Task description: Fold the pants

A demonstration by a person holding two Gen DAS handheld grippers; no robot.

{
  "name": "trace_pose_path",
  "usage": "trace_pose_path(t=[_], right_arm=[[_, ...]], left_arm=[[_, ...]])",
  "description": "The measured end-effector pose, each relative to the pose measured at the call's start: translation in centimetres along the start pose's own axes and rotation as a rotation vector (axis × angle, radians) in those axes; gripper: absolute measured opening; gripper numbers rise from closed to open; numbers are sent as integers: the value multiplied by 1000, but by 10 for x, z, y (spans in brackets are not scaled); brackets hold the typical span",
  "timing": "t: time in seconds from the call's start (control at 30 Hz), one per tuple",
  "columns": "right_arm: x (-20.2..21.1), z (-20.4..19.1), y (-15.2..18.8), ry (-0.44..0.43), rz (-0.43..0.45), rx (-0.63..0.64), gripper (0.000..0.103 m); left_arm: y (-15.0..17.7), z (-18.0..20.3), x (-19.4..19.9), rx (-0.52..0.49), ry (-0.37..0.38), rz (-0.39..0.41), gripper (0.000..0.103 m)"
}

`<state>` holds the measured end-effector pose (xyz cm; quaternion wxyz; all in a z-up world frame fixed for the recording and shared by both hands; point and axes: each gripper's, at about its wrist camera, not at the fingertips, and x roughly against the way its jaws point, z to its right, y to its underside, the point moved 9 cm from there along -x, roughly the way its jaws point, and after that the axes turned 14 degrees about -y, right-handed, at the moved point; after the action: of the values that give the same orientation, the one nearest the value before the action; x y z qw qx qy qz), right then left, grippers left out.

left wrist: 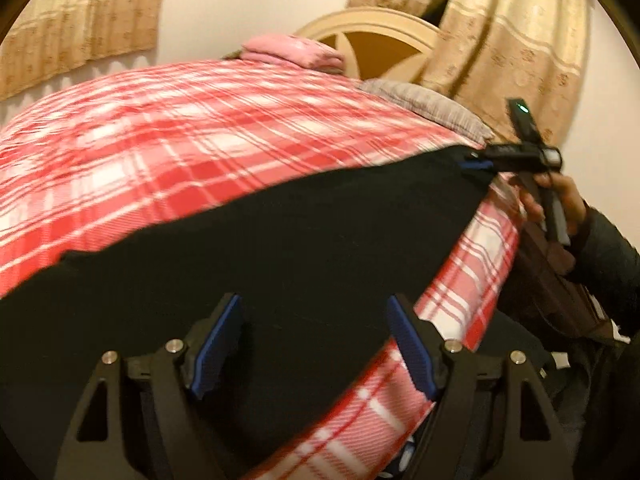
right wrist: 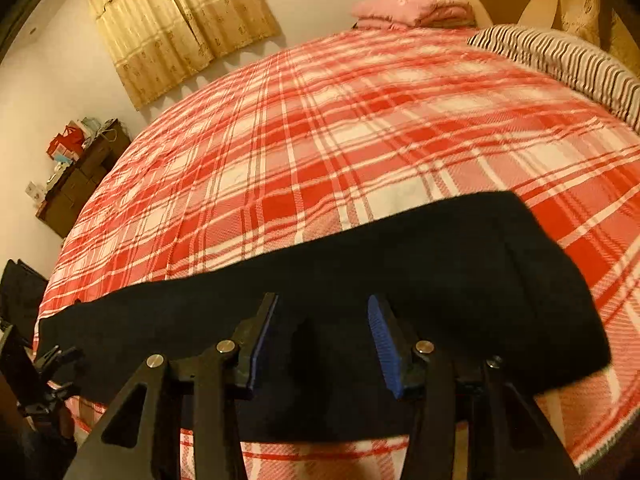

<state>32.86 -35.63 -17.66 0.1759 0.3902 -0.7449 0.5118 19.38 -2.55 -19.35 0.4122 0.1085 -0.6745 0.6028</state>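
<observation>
Left wrist view | black pants (left wrist: 260,248) along bed (left wrist: 180,128) near edge | left gripper (left wrist: 316,344) spread wide over them, gripping nothing | right gripper (right wrist: 324,344) likewise parted, empty, pants beneath.

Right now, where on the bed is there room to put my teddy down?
The widest bare stretch of the plaid bedspread lies between the black pants along the near edge and the pink folded blanket at the headboard end. The far right side is taken by the striped pillow. The near edge is crowded: both grippers hover over the pants there.
</observation>
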Motion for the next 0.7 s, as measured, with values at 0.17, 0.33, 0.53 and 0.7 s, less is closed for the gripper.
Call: trace_pose_path(t=[0.17, 0.33, 0.53, 0.7], right_arm=[[-14, -38, 9, -11, -36, 126, 50], [-41, -49, 31, 106, -114, 239, 51], [-41, -102, 37, -17, -81, 299, 51], [-73, -140, 71, -57, -194, 400, 52]], left_arm=[[-8, -29, -1, 52, -132, 21, 85], [5, -57, -13, 90, -267, -60, 86], [20, -77, -16, 140, -297, -98, 86], [25, -86, -13, 184, -288, -99, 86]])
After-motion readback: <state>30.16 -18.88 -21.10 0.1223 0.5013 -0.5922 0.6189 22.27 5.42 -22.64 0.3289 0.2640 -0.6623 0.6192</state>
